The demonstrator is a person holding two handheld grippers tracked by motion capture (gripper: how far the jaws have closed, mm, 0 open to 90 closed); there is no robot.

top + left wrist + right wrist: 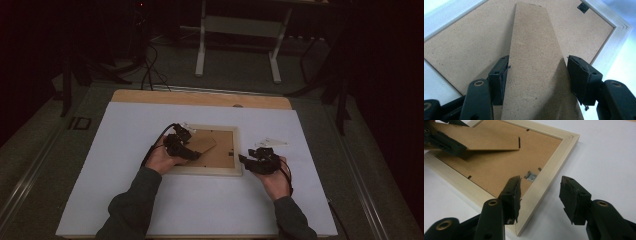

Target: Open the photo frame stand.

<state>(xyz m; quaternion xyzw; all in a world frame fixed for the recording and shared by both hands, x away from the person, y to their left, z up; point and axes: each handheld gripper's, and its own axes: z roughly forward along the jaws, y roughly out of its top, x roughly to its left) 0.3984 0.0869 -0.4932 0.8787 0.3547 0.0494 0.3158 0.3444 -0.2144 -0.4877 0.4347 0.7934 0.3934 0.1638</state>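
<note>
The picture frame (210, 150) lies face down in the middle of the white counter (125, 200), its brown backing board up. The left gripper (537, 75) has its fingers set wide on either edge of the fibreboard stand (534, 62), which is lifted off the backing and points toward one o'clock in the high view. That flap looks thin, stiff and light; it will snap at its hinge if bent too far, so I would hold it by its long edges, as now. The right gripper (540, 192) is at the frame's three o'clock side, its fingers (511, 192) open and straddling the pale wooden rail (549, 170) without pressing it. The rail is the firm place to hold; if there is glass underneath, it would make the frame heavier and breakable.

The right gripper view shows a small metal hanger (531, 175) and the turn clips, lost from above. The left gripper view shows both fingers meeting the stand's edges.
</note>
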